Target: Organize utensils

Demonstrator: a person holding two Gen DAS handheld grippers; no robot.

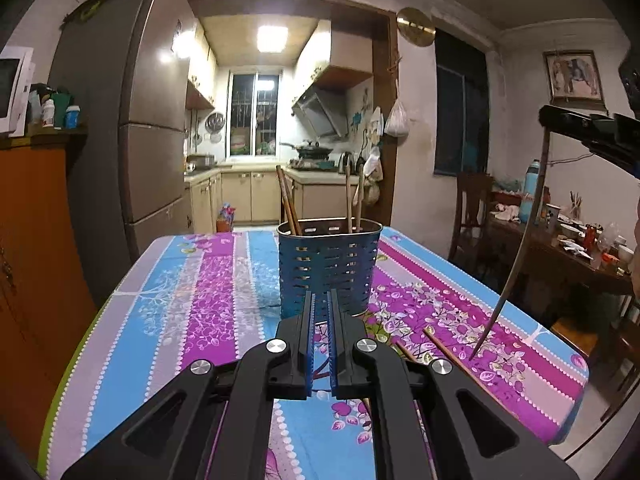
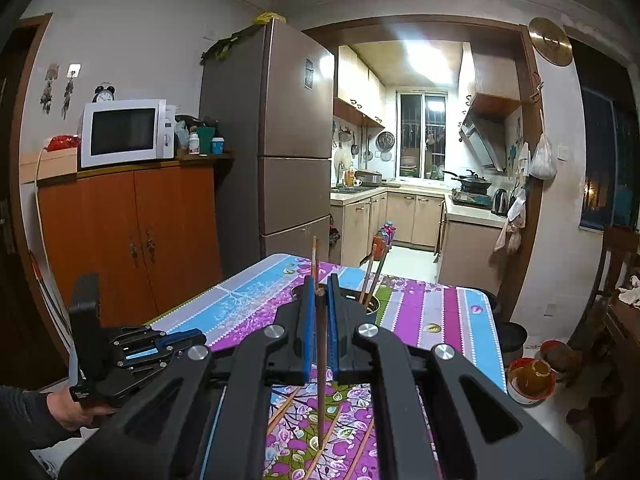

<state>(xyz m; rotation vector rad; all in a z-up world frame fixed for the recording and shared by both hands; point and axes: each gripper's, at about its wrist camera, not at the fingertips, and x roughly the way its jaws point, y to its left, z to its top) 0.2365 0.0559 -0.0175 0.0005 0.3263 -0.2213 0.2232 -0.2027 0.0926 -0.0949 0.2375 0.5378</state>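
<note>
A blue perforated utensil holder (image 1: 328,268) stands on the floral tablecloth (image 1: 192,300) with several wooden chopsticks (image 1: 287,202) upright in it. My left gripper (image 1: 321,300) is nearly shut and empty, low over the table just in front of the holder. My right gripper (image 2: 319,286) is shut on a chopstick (image 2: 320,360) that hangs down, its tip just above the cloth. In the left wrist view that chopstick (image 1: 520,248) hangs at the right. The holder's rim (image 2: 372,304) shows behind the right fingers.
Several loose chopsticks (image 1: 444,346) lie on the cloth to the right of my left gripper, also below the right gripper (image 2: 284,406). A cluttered side table (image 1: 568,240) and chair stand to the right. A fridge (image 1: 132,140) and orange cabinet (image 2: 128,240) stand left.
</note>
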